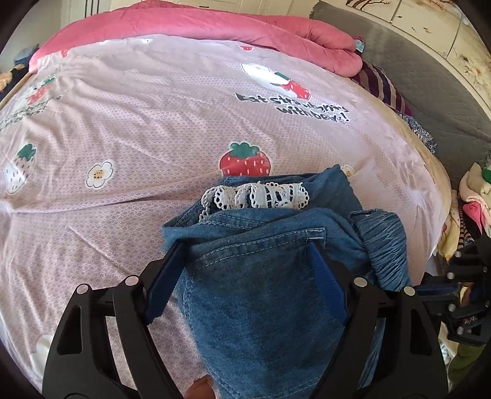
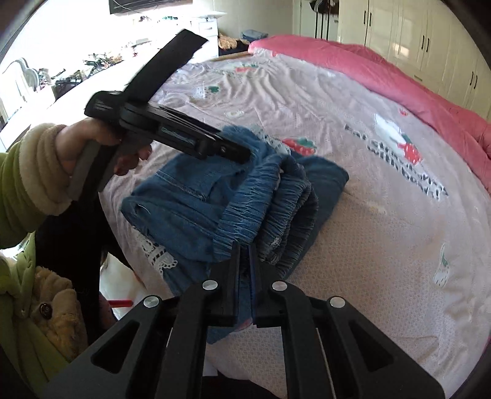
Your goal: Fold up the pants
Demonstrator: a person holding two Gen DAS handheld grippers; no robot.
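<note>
The blue denim pants [image 1: 260, 276] with white lace trim [image 1: 254, 196] lie folded in a bundle on the pink strawberry-print bed sheet [image 1: 122, 129]. My left gripper [image 1: 245, 248] is open, its fingers either side of the top denim layer. In the right wrist view it [image 2: 236, 153] rests on the bundle's far edge. My right gripper [image 2: 244, 248] is shut on the pants [image 2: 196, 196] at the gathered elastic waistband [image 2: 276, 202], near the bed's edge.
A pink quilt [image 1: 214, 27] is bunched at the far side of the bed. A grey blanket [image 1: 429, 76] and striped cloth [image 1: 380, 86] lie to the right. Clothes pile [image 1: 472, 199] beside the bed. White wardrobes [image 2: 414, 33] stand behind.
</note>
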